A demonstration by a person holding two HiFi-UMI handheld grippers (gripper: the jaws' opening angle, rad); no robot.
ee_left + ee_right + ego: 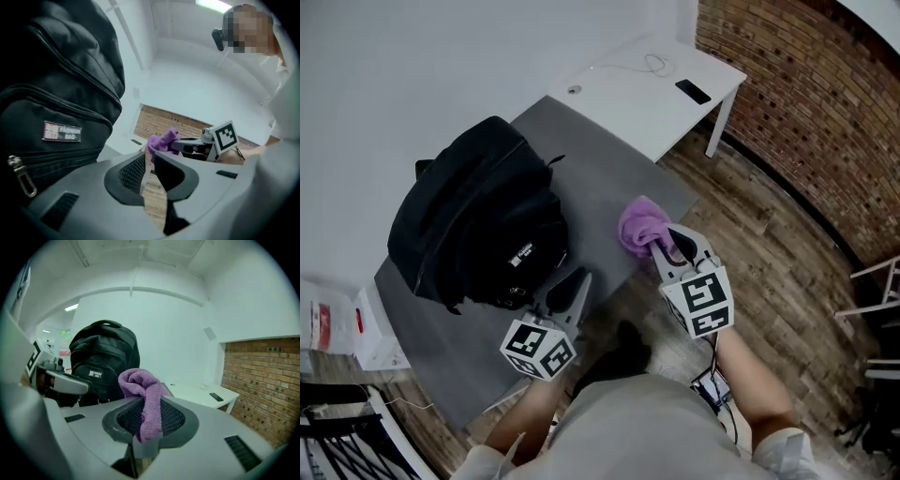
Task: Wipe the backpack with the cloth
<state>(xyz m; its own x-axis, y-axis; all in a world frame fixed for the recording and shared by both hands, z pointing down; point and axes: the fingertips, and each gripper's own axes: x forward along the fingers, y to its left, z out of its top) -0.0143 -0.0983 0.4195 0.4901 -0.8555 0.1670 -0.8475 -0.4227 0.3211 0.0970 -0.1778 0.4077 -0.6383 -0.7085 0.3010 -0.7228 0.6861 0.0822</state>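
Risk: cloth (pixel 143 390), pinched by one fold in the jaws of the right gripper (pixel 668 246), may slip out mid-wipe; backpack (pixel 478 225), unbraced while the left gripper (pixel 572 284) has its jaws barely parted and empty, may slide across the worktop (pixel 609 178).

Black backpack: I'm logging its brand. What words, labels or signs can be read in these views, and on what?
"FASHION BAG": pale sewn patch on the black fabric backpack; its left part is blurred.
Square marker on the right tool: a pattern, no words.
Print on the white-and-red box, head view: too small to read.
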